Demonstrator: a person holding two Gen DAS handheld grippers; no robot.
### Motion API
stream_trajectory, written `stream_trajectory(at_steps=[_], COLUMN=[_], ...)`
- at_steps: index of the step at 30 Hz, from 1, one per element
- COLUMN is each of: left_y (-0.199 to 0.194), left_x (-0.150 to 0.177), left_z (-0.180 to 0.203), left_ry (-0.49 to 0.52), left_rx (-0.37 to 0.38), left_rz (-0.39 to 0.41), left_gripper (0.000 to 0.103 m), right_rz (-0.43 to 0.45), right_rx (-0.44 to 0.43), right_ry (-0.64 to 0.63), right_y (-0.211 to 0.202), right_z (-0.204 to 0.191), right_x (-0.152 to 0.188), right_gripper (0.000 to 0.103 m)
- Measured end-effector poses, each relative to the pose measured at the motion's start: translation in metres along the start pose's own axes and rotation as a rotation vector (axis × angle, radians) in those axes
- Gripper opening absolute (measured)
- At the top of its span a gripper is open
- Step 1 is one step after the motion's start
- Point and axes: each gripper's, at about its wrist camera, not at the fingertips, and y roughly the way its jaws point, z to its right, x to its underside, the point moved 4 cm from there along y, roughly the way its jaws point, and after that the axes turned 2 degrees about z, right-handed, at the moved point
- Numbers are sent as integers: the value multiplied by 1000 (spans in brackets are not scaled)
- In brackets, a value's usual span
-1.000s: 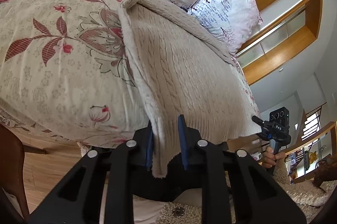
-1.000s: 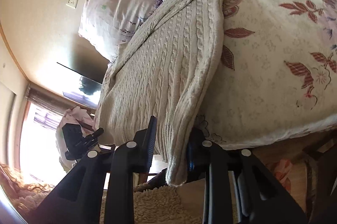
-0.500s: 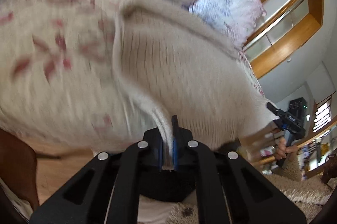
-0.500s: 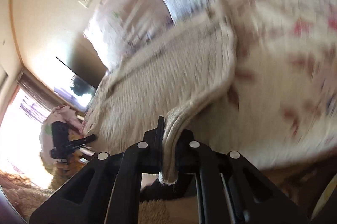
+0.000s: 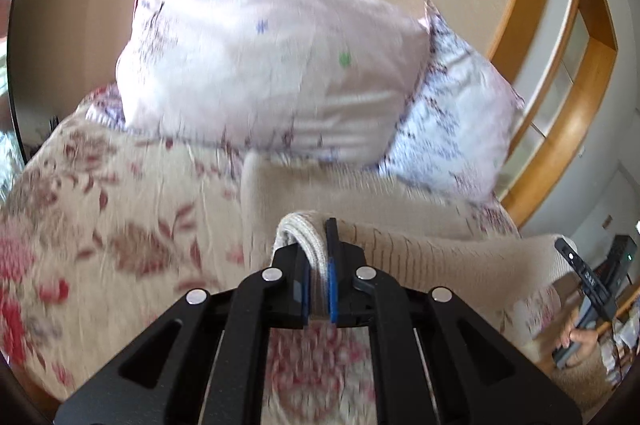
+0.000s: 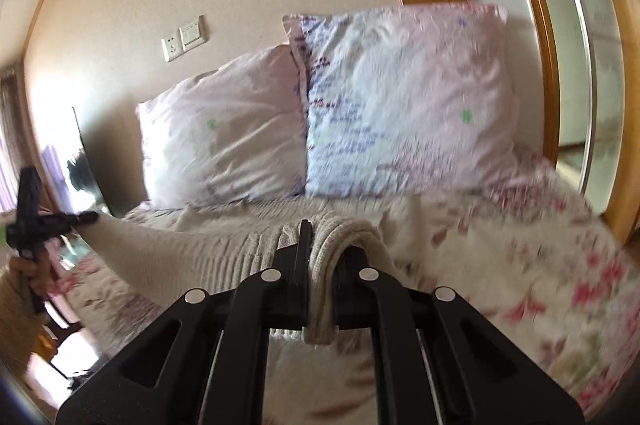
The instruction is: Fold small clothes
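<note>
A cream cable-knit sweater (image 5: 432,257) lies on the flowered bedspread (image 5: 120,225), its bottom hem lifted off the bed. My left gripper (image 5: 318,265) is shut on one hem corner, the knit bunched between its blue pads. In the right wrist view the sweater (image 6: 208,257) stretches leftward, and my right gripper (image 6: 320,277) is shut on the other hem corner, which droops below the jaws. The opposite gripper shows at each view's edge, the right one (image 5: 588,277) with a hand under it and the left one (image 6: 44,221) likewise. The sweater's far end toward the pillows is blurred.
Two pale patterned pillows (image 5: 272,65) (image 6: 404,105) lean against the beige wall at the bed's head. A wall socket and switch (image 6: 184,37) sit above them. A wooden door frame (image 5: 560,105) stands at the right, and a dark screen (image 6: 92,169) at the left.
Both grippers closed on the sweater's hem corners and rose, lifting the hem off the bed's edge. The views tilted up from the bed's side to the pillows and wall.
</note>
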Motion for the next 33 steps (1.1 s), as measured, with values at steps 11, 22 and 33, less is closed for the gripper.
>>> stream_trajectory(at_steps=[11,22,33], left_y=[84,197,241], left_x=[-72,-38,-33], left_z=[0,-42,-58], left_ry=[-48,-158,-275], left_rx=[-37,-110,-110], left_rz=[31,-169,-249], left_gripper=[6,6,32], right_rz=[-5,-252,-358], right_rx=[61,96,96], right_ry=[14,233,458], right_y=[79,195,255], right_z=[22,79,102], right_x=[-46,-7,3], right_gripper=[8,8,62])
